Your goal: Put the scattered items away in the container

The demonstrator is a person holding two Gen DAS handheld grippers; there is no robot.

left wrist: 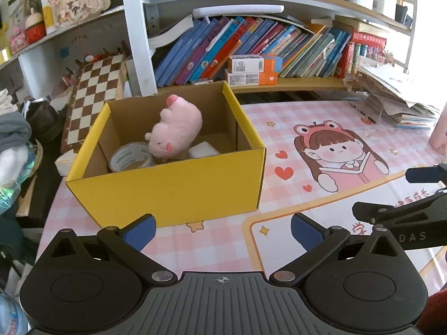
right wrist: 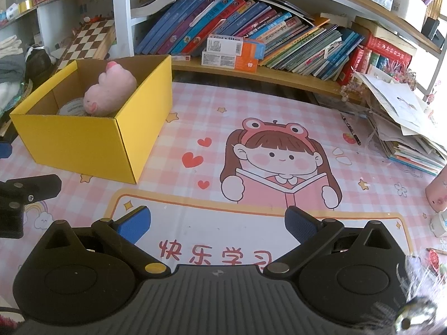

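A pink plush pig (left wrist: pixel 174 128) and tape roll (left wrist: pixel 130 157) are already held in the yellow box (left wrist: pixel 167 184). Both grippers' jaws are spread wide, empty. What may be another pink toy (right wrist: pixel 437 195) remains at the counter's right edge, to be reached next.

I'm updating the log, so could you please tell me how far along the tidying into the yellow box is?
Mostly done, it seems. The yellow box already holds a pink plush pig, a tape roll and a small white item. Nothing is in hand: the left gripper and right gripper are both open and empty. Possibly left: a pink object at the mat's right edge, only partly visible.
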